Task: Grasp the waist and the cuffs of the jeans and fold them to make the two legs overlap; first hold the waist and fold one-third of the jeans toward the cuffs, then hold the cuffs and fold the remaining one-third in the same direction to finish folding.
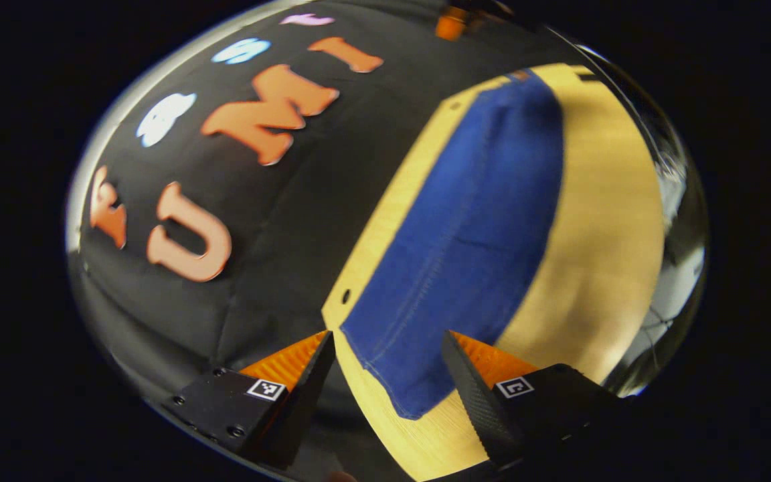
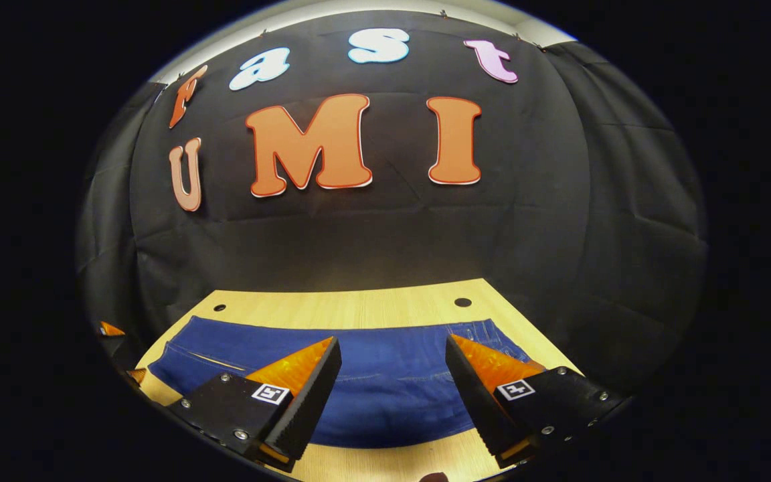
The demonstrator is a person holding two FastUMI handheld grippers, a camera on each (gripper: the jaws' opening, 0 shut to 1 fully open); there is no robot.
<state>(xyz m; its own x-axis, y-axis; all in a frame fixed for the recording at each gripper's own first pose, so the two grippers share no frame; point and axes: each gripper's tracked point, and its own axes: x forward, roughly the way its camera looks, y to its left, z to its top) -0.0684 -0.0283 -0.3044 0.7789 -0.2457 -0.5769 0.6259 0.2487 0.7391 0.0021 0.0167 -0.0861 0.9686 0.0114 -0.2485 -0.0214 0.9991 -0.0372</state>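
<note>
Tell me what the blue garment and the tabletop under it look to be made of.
The dark blue jeans look like woven denim with a matte finish: stitched seams run along the leg and a hemmed edge shows. The pale yellow table looks like light wood or a wood-look laminate, smooth with a faint sheen; fine straight grain lines show, and round holes are drilled near its edge. Which of the two cannot be told.

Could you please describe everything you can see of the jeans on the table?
The jeans are dark blue denim with visible stitched seams, lying flat and stretched lengthwise along the light wooden table. In the left gripper view a hemmed end lies nearest, close to the table's edge. Both the left tongs and right tongs hang open above the cloth, apparently not touching it.
</note>
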